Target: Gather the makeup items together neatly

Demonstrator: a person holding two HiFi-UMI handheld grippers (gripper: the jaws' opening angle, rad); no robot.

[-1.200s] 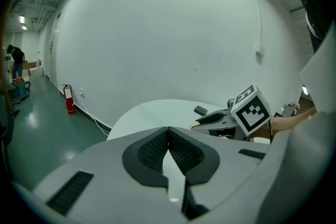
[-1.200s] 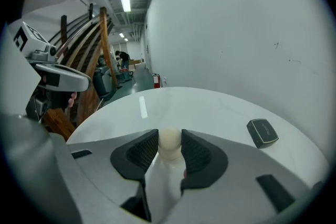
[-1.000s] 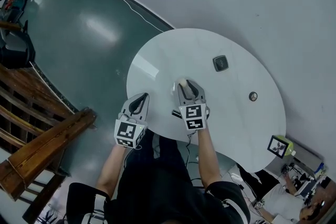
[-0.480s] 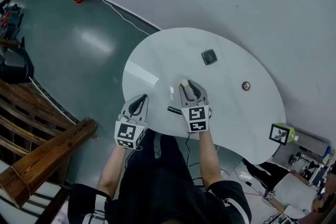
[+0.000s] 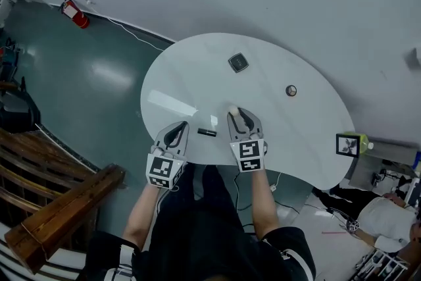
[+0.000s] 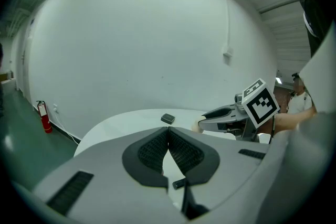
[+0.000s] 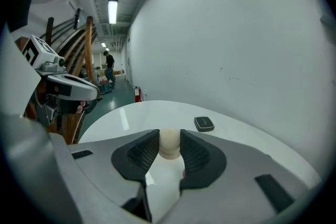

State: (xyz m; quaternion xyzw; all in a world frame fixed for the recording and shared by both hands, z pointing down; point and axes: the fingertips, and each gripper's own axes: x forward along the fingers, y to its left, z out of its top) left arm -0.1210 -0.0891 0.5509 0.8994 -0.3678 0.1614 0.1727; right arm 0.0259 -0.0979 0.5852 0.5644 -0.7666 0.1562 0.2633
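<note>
Head view looks steeply down; both gripper views skim the same table (image 5: 191, 76).

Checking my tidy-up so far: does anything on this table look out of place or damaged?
Nothing spilled or damaged, just scattered: a square case and a round pot sit apart across the table, a dark tube lies alone near the edge, and the right tongs hold a beige sponge.

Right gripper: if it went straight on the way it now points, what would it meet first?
Probably the white table, since the right gripper, shut on a cream sponge, tilts downward; the black square compact lies just beyond, slightly right. Depth is unclear.
</note>
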